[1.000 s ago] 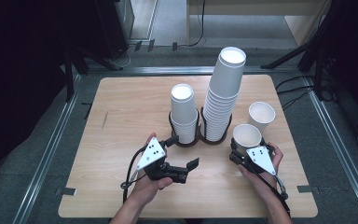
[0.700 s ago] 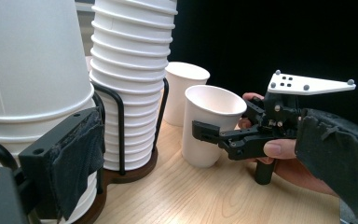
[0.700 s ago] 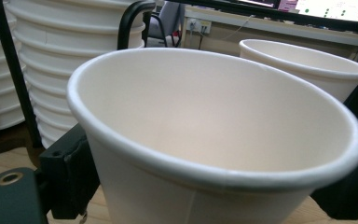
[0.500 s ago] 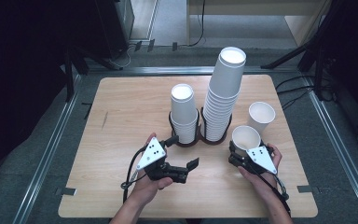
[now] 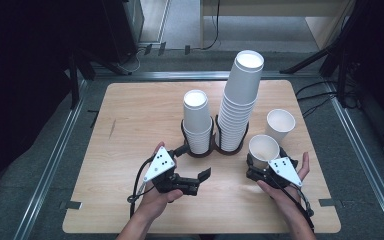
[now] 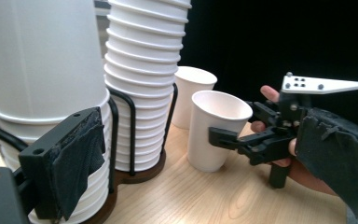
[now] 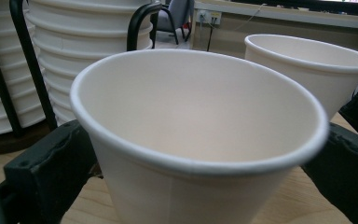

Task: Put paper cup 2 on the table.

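The near paper cup (image 5: 264,149) stands upright on the table (image 5: 130,115), just in front of the holder (image 5: 215,149) that carries the two stacks, with a second loose cup (image 5: 280,124) close behind it to the right. It sits between the jaws of your right gripper (image 5: 258,165), whose jaws have just been opening. In the right gripper view the cup (image 7: 200,135) has a black jaw on either side of it below the rim, and the pads look to stand slightly off the wall, though the contact itself is hard to judge from that close. The left gripper view gives you what the high view cannot: the cup (image 6: 216,128) from the side, its base flat on the wood, with one jaw of the right gripper (image 6: 242,140) reaching alongside its wall about halfway up.

Your left gripper (image 5: 200,181) lies low over the table in front of the short stack (image 5: 197,122), jaws apart with nothing between them. Its own view shows one cloth-padded jaw close against that stack (image 6: 42,70), with the tall stack (image 5: 240,100) next to it in the holder.
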The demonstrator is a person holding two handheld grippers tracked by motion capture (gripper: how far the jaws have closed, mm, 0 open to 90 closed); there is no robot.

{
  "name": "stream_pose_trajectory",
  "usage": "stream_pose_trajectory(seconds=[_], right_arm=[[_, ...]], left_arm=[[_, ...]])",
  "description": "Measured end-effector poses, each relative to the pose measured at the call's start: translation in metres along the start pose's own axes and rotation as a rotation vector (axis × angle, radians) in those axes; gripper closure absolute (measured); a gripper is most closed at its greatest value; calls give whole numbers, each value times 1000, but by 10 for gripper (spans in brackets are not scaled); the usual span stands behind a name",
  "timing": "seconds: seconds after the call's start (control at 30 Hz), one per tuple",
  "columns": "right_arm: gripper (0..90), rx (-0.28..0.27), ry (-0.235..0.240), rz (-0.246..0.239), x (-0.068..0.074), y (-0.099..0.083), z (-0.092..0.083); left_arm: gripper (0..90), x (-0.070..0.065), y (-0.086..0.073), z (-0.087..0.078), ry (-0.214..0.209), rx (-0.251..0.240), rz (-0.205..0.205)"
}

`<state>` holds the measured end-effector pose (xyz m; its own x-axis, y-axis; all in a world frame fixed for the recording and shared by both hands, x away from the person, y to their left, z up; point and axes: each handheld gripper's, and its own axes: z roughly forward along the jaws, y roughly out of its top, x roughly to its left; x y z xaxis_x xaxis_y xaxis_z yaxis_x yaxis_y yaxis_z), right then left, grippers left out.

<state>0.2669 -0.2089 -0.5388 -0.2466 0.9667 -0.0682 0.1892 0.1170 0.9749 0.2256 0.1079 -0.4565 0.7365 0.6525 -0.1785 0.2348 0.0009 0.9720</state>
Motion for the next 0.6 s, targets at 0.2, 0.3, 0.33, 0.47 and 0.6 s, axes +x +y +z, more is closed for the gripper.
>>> stream_pose_trajectory(seconds=[0.2, 0.3, 0.33, 0.47, 0.6], right_arm=[[0, 14, 9, -28, -8, 1, -11], [0, 20, 14, -40, -11, 0, -16], [0, 23, 16, -42, -12, 0, -18], [0, 24, 27, -57, -16, -1, -25], [0, 27, 37, -73, -18, -4, -32]], left_arm=[[19, 6, -4, -4, 39, 10, -20], [19, 8, -8, -8, 61, 19, -16], [19, 10, -10, -10, 70, 21, -17], [19, 17, -19, -20, 108, 34, -28], [19, 24, -31, -32, 145, 54, -28]])
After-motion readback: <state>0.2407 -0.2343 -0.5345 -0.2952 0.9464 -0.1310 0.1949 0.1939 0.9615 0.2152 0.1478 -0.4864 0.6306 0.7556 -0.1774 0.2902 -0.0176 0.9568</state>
